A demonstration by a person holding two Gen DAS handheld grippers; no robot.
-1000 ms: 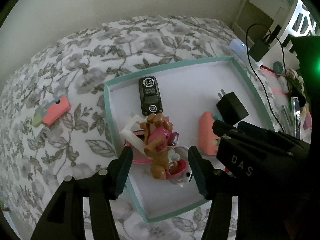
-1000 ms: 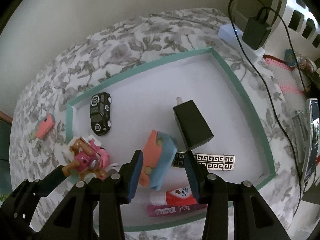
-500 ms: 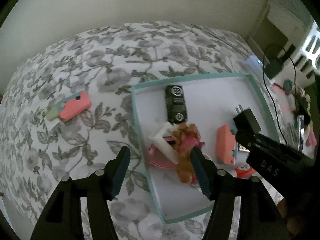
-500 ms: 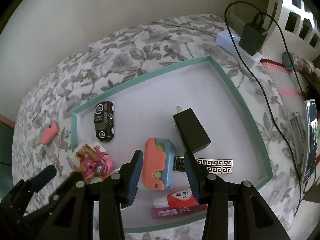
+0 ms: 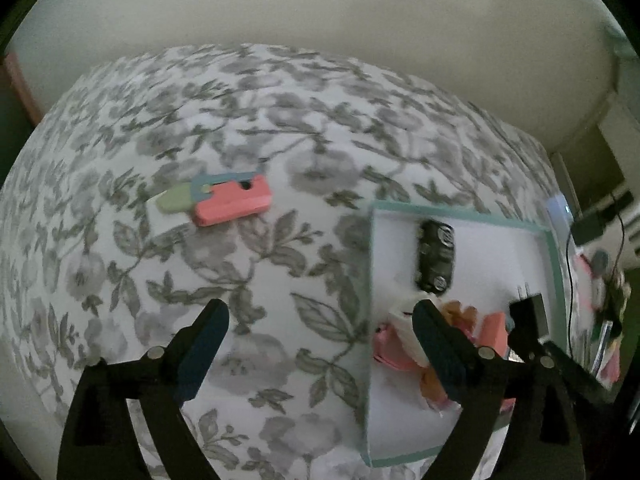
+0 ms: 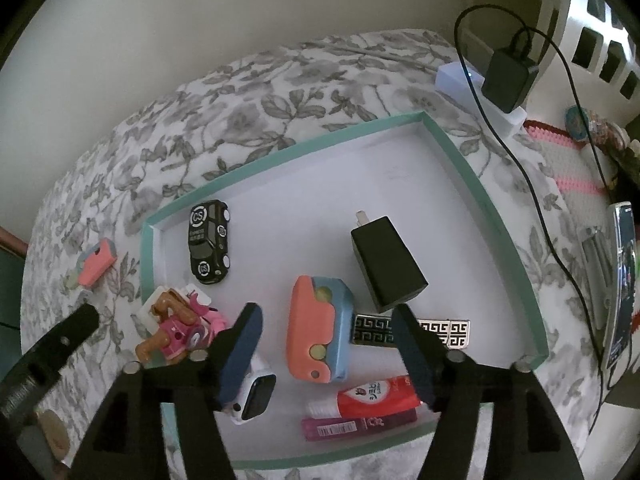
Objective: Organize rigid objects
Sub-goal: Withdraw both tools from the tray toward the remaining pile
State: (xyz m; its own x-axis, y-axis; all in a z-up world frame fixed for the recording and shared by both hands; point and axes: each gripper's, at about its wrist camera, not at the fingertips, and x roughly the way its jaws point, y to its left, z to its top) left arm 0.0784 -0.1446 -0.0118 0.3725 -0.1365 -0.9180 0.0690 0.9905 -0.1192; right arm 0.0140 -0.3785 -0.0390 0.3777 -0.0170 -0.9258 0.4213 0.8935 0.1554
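Note:
A teal-rimmed white tray (image 6: 456, 148) lies on the floral bedspread and holds a black toy car (image 6: 209, 246), a black charger (image 6: 386, 264), a coral and blue case (image 6: 318, 338), a pink dog toy (image 6: 176, 326), a smartwatch (image 6: 256, 396), a patterned bar (image 6: 444, 330) and red and pink tubes (image 6: 376, 394). My right gripper (image 6: 326, 354) is open and empty above the coral case. My left gripper (image 5: 320, 344) is open and empty over the bedspread at the tray's left rim (image 5: 370, 280). A coral, blue and green utility knife (image 5: 224, 200) lies on the bedspread, left of the tray; it also shows in the right wrist view (image 6: 96, 264).
A white power strip (image 6: 476, 92) with a black adapter (image 6: 510, 76) and cable sits beyond the tray's far right corner. A phone (image 6: 622, 280) and small items lie at the right. A wall stands behind the bed.
My left gripper has swung left, off the dog toy, toward the bedspread and the utility knife. My right gripper has pulled back slightly; the watch and tubes show more.

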